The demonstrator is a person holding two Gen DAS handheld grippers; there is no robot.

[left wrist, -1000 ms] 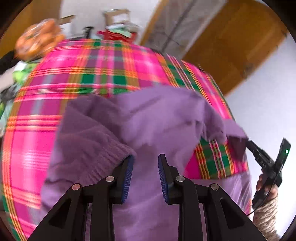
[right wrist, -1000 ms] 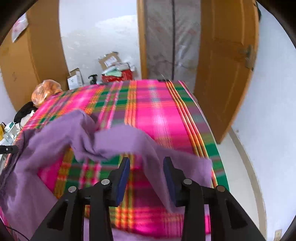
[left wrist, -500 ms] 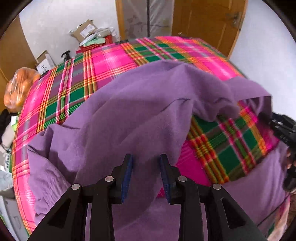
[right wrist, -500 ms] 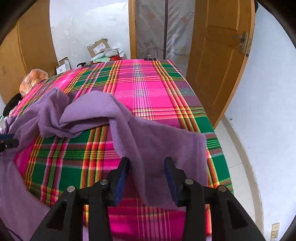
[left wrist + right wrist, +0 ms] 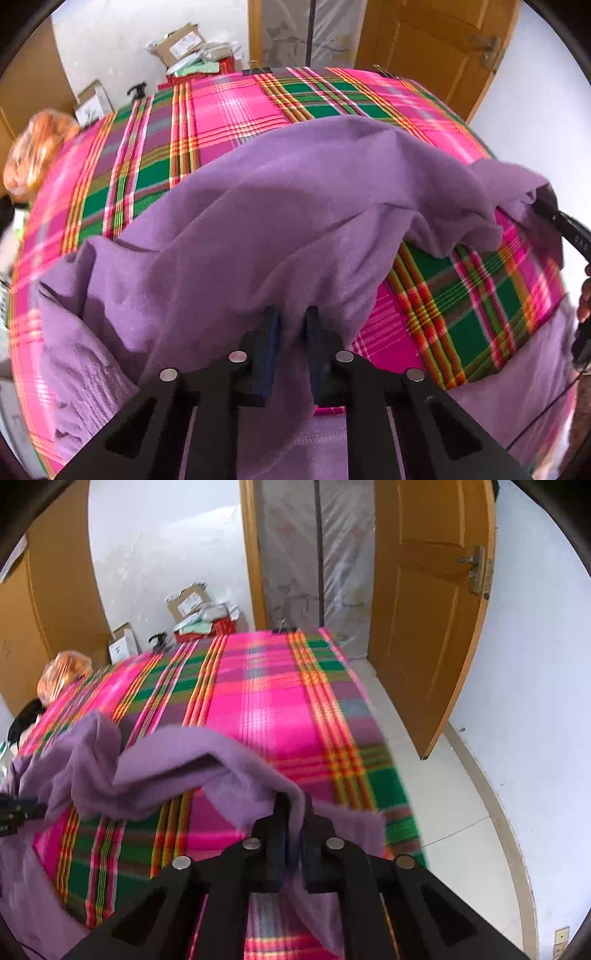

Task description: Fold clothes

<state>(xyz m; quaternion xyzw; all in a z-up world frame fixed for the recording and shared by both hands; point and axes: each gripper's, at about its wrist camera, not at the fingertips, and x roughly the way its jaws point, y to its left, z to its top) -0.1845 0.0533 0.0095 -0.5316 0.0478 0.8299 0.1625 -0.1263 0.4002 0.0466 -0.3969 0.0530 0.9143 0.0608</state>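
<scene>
While tongs (image 5: 291, 328) pinch sweater (image 5: 295, 206) (purple), boxes (image 5: 188, 603) behind

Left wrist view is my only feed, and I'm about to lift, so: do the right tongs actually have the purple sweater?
Observer: Yes, the right tongs are shut on a folded edge of the purple sweater.
Operator: Is that edge off the bed?
Observer: It appears raised above the plaid blanket, near the bed's right side.
Operator: Anything standing beside that side?
Observer: Only bare tiled floor there.
</scene>
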